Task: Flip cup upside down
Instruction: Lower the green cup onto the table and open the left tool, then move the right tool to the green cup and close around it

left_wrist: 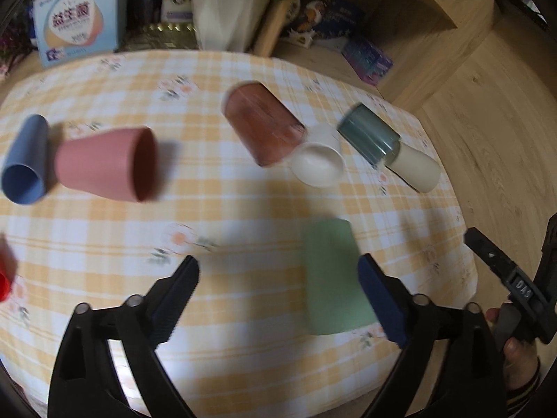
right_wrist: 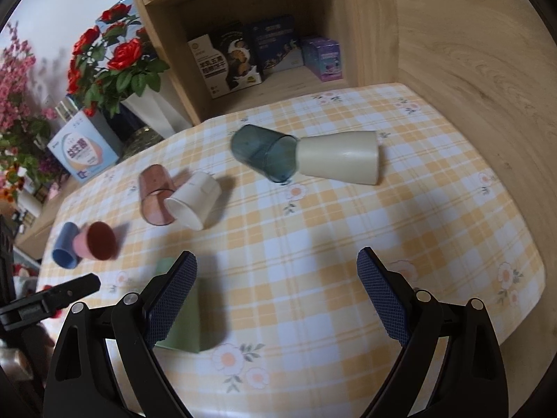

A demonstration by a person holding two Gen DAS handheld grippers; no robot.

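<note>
A light green cup (left_wrist: 332, 278) stands upside down on the checked tablecloth (left_wrist: 243, 209), just left of my left gripper's right finger; it also shows in the right wrist view (right_wrist: 184, 320), behind the left finger there. My left gripper (left_wrist: 278, 299) is open and empty above the cloth. My right gripper (right_wrist: 276, 299) is open and empty. Several other cups lie on their sides: a pink cup (left_wrist: 108, 165), a blue cup (left_wrist: 26, 170), a brown clear cup (left_wrist: 263, 125), a white cup (left_wrist: 318, 163), a dark teal cup (left_wrist: 369, 132) and a cream cup (left_wrist: 414, 169).
A white vase with a plant (left_wrist: 226, 10), a blue box (left_wrist: 78, 14) and a wooden shelf with boxes (right_wrist: 264, 55) stand behind the table. Red roses (right_wrist: 111, 59) stand at the back left. The other gripper (left_wrist: 515, 285) shows at the right edge.
</note>
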